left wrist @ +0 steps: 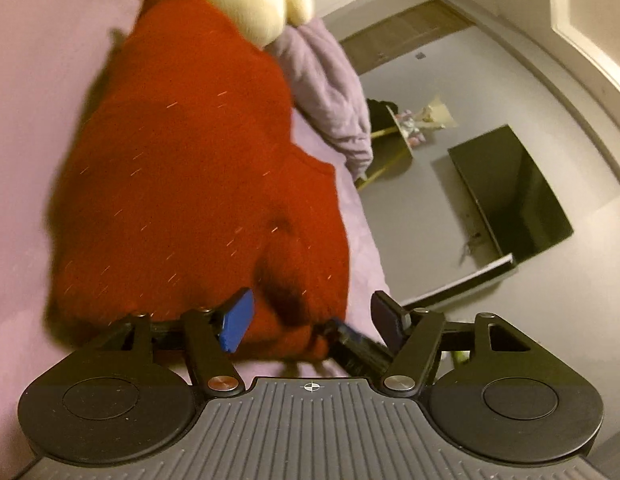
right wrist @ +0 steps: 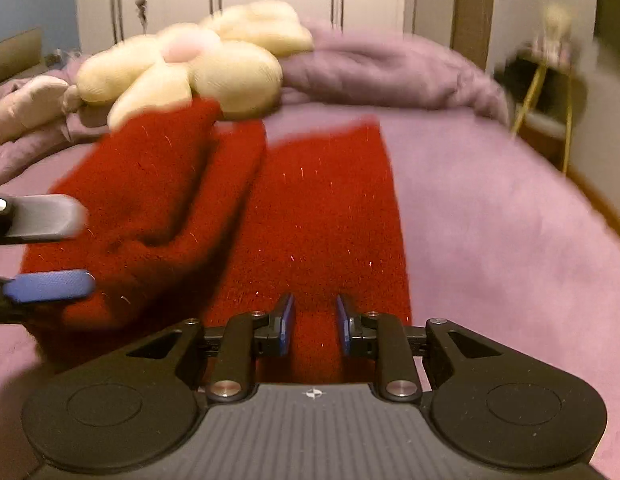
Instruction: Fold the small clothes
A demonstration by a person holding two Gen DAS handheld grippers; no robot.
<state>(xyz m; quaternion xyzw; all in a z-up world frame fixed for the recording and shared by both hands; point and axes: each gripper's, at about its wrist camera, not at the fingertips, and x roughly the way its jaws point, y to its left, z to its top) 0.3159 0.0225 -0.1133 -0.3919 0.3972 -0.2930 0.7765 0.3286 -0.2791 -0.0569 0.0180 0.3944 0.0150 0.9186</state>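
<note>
A red knitted garment (right wrist: 310, 216) lies spread on a bed covered in a lilac sheet (right wrist: 489, 240). It is flecked with fine glinting threads. One part of it is folded over itself, making a thicker, raised layer on the side nearer the left tongs, while a flatter single panel stretches straight ahead of the right tongs.

In the right wrist view, the right tongs (right wrist: 313, 320) hover low over the near edge of the flat red panel. Their blue-padded fingers stand a narrow gap apart, with red fabric showing between and below them; whether the pads touch the cloth cannot be told, and they do not appear to pinch it.

The left tongs (right wrist: 50, 248) enter that view from the left edge, one grey finger above and one blue-padded finger below, spread wide. Their tips sit just at the edge of the folded red layer, with nothing pressed between them.

In the left wrist view, the left tongs (left wrist: 310, 320) are likewise wide apart. The garment (left wrist: 190, 160) fills the space ahead of them, and a rumpled corner of it lies between the two fingers, loose. The picture is blurred.

Beyond the garment, at its far end, a cream flower-shaped cushion (right wrist: 190, 68) rests against it, and a bunched lilac duvet (right wrist: 389, 68) lies farther back.
</note>
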